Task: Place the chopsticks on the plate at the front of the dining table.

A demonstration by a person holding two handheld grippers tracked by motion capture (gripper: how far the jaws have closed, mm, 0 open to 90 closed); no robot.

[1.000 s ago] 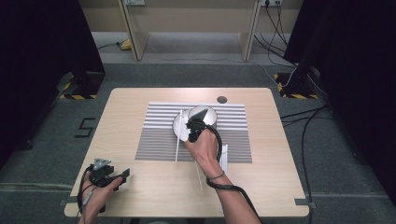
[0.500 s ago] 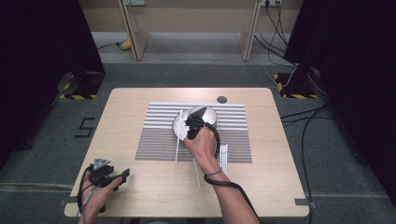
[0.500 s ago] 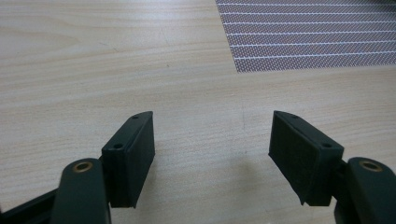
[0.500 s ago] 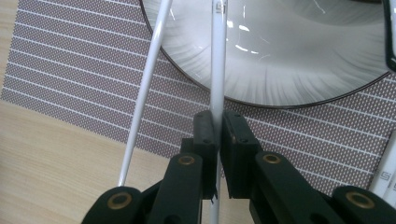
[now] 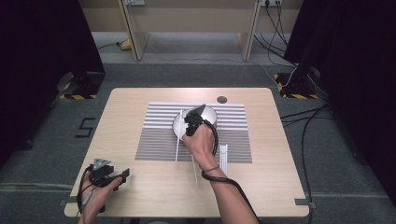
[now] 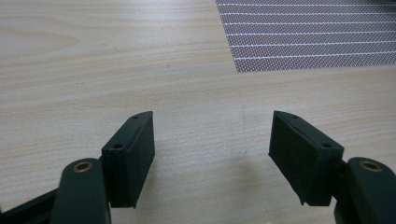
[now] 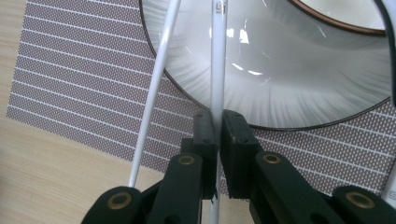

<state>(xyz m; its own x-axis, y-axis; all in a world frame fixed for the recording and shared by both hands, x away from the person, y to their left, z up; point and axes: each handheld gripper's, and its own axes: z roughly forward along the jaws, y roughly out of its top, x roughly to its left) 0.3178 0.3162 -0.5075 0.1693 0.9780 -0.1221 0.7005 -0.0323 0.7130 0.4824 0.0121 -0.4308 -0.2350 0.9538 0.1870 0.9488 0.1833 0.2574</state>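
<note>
A white bowl (image 5: pixel 210 114) (image 7: pixel 289 70) with a dark rim stands on a striped placemat (image 5: pixel 154 140). My right gripper (image 5: pixel 189 122) (image 7: pixel 217 122) hovers at the bowl's near edge, shut on a thin white chopstick (image 7: pixel 217 56) that reaches up over the bowl; its lower end (image 5: pixel 194 170) trails below the hand. A second white chopstick (image 5: pixel 178 140) (image 7: pixel 154 88) lies slanted with its far end on the bowl's left rim. My left gripper (image 5: pixel 120 176) (image 6: pixel 212 140) rests open near the table's front left corner, nothing between its jaws.
A short white piece (image 5: pixel 223 157) lies on the placemat's right front part. A small black disc (image 5: pixel 222 99) sits in the wooden table (image 5: pixel 261 186) behind the placemat. Cables and furniture legs stand on the floor beyond the table.
</note>
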